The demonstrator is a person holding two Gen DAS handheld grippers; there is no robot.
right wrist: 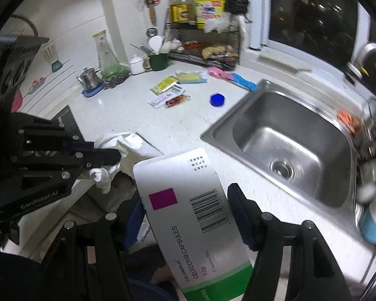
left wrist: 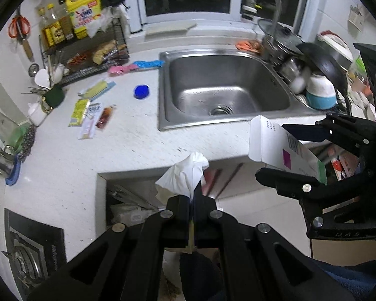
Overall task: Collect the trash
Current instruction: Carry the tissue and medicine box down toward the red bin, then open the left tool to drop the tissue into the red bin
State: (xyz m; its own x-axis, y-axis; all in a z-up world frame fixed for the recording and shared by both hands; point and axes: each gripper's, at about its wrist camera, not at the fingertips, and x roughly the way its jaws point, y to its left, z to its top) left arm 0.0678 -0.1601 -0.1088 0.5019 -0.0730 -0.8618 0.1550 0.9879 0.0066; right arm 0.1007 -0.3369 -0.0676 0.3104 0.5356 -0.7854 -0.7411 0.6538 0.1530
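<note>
**Inspector:** Left wrist view first. Your left tongs point(left wrist: 191, 200) are pressed together on a crumpled white tissue point(left wrist: 185, 173), held past the front edge of the surface point(left wrist: 127, 150), over a dark opening below it. Your right tongs point(left wrist: 285, 150) enter from the right, clamped on a white medicine box point(left wrist: 275, 143).

**Operator:** And what remains on the surface?

**Inspector:** Left of the sink point(left wrist: 228, 87) you have a blue cap point(left wrist: 141, 91), a cluster of sachets point(left wrist: 92, 115), and a yellow-and-blue packet point(left wrist: 97, 90) farther back. A pink and blue item point(left wrist: 135, 66) lies by the wire rack point(left wrist: 87, 57).

**Operator:** Right wrist view?

**Inspector:** Your right tongs point(right wrist: 185, 205) grip the medicine box point(right wrist: 188, 215) across its width; the label reads celecoxib capsules, with a barcode and a magenta square. The box juts over the surface's front edge. Your left tongs point(right wrist: 112, 158) show at the left, shut on the tissue point(right wrist: 117, 150), just beside the box. The blue cap point(right wrist: 218, 99) and sachets point(right wrist: 168, 92) lie well apart from both tongs, between the sink point(right wrist: 288, 145) and a metal teapot point(right wrist: 90, 79).
</note>
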